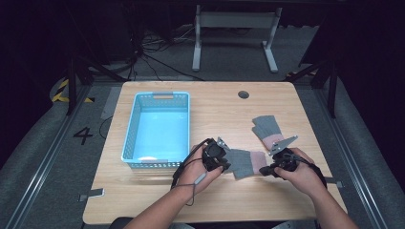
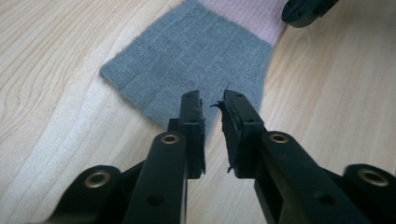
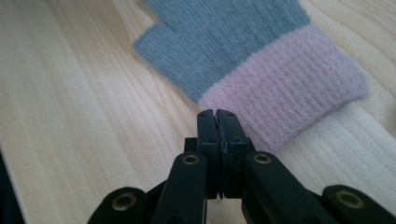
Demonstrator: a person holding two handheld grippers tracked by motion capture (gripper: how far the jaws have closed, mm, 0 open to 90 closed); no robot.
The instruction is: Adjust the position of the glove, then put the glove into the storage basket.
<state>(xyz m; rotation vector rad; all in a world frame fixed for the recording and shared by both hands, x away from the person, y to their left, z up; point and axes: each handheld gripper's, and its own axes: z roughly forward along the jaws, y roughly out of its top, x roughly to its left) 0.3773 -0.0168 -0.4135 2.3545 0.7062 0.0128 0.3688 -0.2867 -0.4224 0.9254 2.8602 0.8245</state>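
Observation:
Two grey knit gloves with pink cuffs lie on the wooden table. One glove (image 1: 243, 163) lies flat between my two grippers, the other glove (image 1: 268, 131) is farther back. My left gripper (image 1: 222, 167) hovers at the near glove's grey end (image 2: 187, 56), its jaws a little apart with nothing pressed between the pads (image 2: 192, 130). My right gripper (image 1: 268, 169) sits at the pink cuff (image 3: 289, 79), jaws shut together with their tip at the cuff's edge. I cannot tell whether any fabric is pinched. The right gripper's tip (image 2: 306, 10) appears in the left gripper view beside the cuff.
A light blue plastic basket (image 1: 130, 136) stands on the left half of the table (image 1: 215, 200), just left of my left hand. A round cable hole (image 1: 243, 94) is near the table's far edge. Bare wood lies in front of both hands.

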